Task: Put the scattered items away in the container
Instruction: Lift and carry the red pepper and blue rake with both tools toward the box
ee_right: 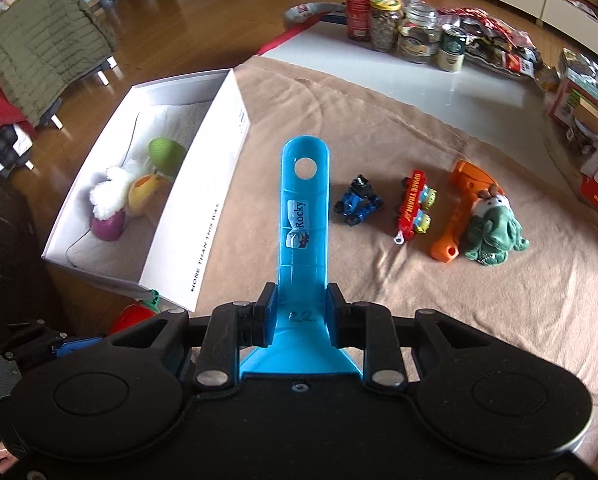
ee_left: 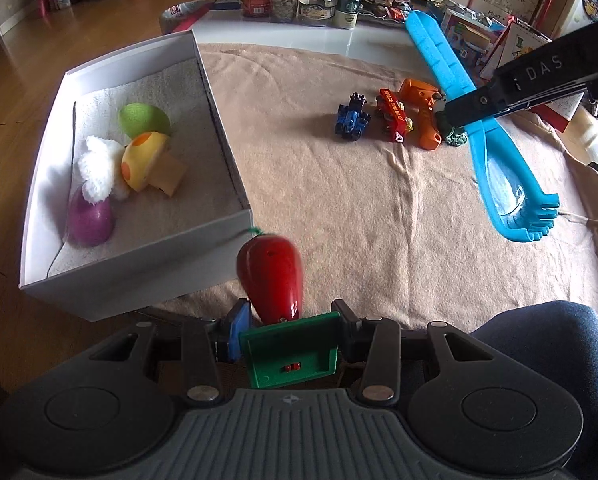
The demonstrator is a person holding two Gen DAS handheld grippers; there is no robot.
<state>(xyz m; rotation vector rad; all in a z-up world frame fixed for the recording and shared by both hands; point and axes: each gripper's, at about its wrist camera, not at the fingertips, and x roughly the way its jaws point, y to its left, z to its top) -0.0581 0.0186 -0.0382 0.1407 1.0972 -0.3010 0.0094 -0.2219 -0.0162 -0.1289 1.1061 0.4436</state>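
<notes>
Four toys already in white box point(ee_left: 219, 120); L gripper point(ee_left: 285, 334) clamping red strawberry toy point(ee_left: 271, 276), R gripper point(ee_right: 297, 312) clamping blue scoop point(ee_right: 303, 216); four toys left on surface point(ee_left: 339, 208).

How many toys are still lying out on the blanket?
4: a blue car, a red train, an orange tool and a green plush, in one row. None seems hidden.
</notes>
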